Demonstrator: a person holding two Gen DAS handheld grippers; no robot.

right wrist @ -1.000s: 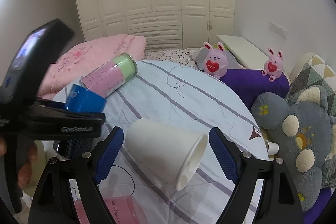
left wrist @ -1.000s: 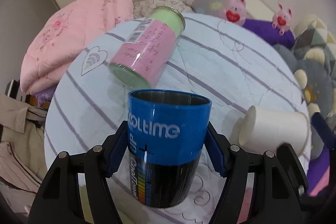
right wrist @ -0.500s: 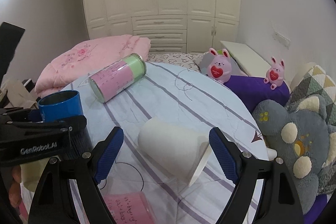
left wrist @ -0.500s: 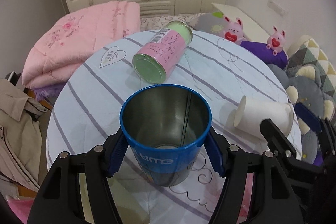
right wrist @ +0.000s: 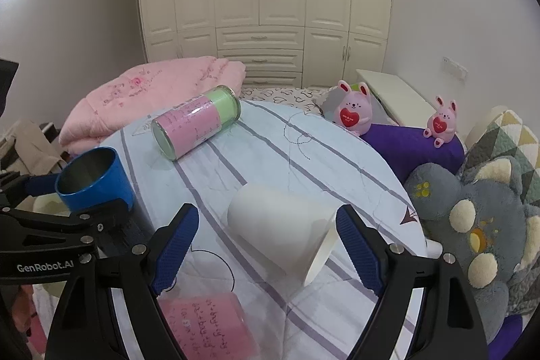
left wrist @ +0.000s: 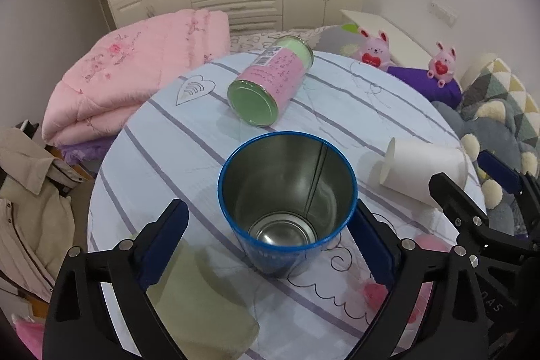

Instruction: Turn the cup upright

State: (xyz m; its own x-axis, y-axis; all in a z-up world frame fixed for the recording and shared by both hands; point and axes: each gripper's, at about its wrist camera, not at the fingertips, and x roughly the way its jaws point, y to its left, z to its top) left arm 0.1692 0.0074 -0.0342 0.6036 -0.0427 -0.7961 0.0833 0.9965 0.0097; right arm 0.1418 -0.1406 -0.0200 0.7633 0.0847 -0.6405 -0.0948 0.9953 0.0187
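A blue metal cup (left wrist: 287, 208) stands upright on the round striped table (left wrist: 337, 110), mouth up; it also shows in the right wrist view (right wrist: 94, 181). My left gripper (left wrist: 270, 242) is open, its jaws standing apart on either side of the cup. A white paper cup (right wrist: 283, 238) lies on its side between the open jaws of my right gripper (right wrist: 266, 245), untouched; it also shows in the left wrist view (left wrist: 425, 171). A pink and green can (left wrist: 270, 83) lies on its side farther back.
A folded pink quilt (left wrist: 135, 73) lies beyond the table's left edge. Plush toys and cushions (right wrist: 472, 208) crowd the right side. A pink note card (right wrist: 206, 326) lies at the near edge. A beige garment (left wrist: 30, 208) hangs at left.
The blue cup went from tilted in my shut left gripper to standing upright on the table. The left jaws have opened away from it. The right gripper barely moved.
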